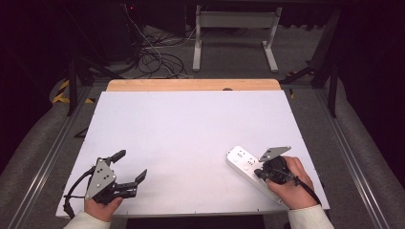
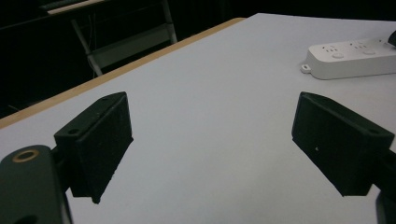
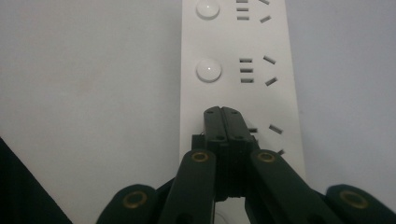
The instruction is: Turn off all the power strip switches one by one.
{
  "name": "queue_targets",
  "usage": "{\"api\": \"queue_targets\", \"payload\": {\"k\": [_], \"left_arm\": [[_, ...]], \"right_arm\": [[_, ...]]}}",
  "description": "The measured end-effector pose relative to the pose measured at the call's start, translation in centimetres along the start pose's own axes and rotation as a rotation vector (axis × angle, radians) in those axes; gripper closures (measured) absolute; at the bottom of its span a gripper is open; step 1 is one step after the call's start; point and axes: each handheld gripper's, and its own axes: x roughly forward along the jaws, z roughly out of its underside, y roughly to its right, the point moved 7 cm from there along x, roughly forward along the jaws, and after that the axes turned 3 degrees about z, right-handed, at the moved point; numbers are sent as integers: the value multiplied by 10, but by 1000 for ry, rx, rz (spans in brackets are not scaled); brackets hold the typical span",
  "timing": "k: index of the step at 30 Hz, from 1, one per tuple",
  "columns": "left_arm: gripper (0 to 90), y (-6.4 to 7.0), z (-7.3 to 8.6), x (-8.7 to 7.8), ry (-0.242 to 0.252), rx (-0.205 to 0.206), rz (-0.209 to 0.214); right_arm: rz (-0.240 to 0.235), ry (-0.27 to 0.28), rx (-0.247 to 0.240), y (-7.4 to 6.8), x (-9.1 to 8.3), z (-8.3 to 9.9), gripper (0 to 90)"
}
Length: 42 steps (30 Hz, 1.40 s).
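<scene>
Nearest the camera in the high view, two hands reach in over the near edge of the white worktop (image 1: 191, 143), each holding a black gripper. At the near left, the left hand (image 1: 101, 206) holds the left gripper (image 1: 130, 166) with its jaws spread wide and nothing between them; in the left gripper view (image 2: 212, 140) the two black jaws stand well apart over bare white surface. At the near right, the right hand (image 1: 289, 183) holds the right gripper (image 1: 260, 172) down on a white power strip (image 1: 246, 164), which lies on the worktop at an angle, one end toward the middle of the table and the other running under the hand toward the near right corner. In the right gripper view (image 3: 227, 112) the jaws are pressed together with no gap, their joined tips on the top face of the power strip (image 3: 233, 56), just short of a round white button (image 3: 208, 70) and a group of socket slots (image 3: 257, 70); whether the tips press on the strip or rest just above it cannot be told. The left gripper view shows the strip (image 2: 350, 58) lying far off to the right, with round buttons on top and a small mounting tab at its end. Beyond the far edge of the white sheet runs a strip of bare wood (image 1: 193, 85); farther back, on the grey floor, lie a tangle of cables (image 1: 153, 57) and the white legs of another table (image 1: 236, 33).
</scene>
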Motion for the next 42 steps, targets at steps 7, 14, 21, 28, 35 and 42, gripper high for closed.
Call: {"api": "queue_targets", "payload": {"k": [7, 14, 21, 28, 35, 42], "left_arm": [[128, 1, 0, 1, -2, -1, 1], [128, 1, 0, 1, -3, -2, 0], [129, -2, 0, 0, 2, -6, -4], [128, 0, 0, 0, 1, -5, -1], [128, 1, 0, 0, 2, -2, -2], [128, 0, 0, 0, 2, -4, -1]], "right_arm": [[-4, -12, 1, -1, -1, 1, 900], [0, -20, -1, -4, 1, 0, 900], [-12, 154, 16, -1, -17, -9, 900], [-4, 195, 10, -1, -22, -15, 900], [-14, 213, -2, -2, -23, -28, 900], [-37, 215, -27, -7, -10, -47, 900]]}}
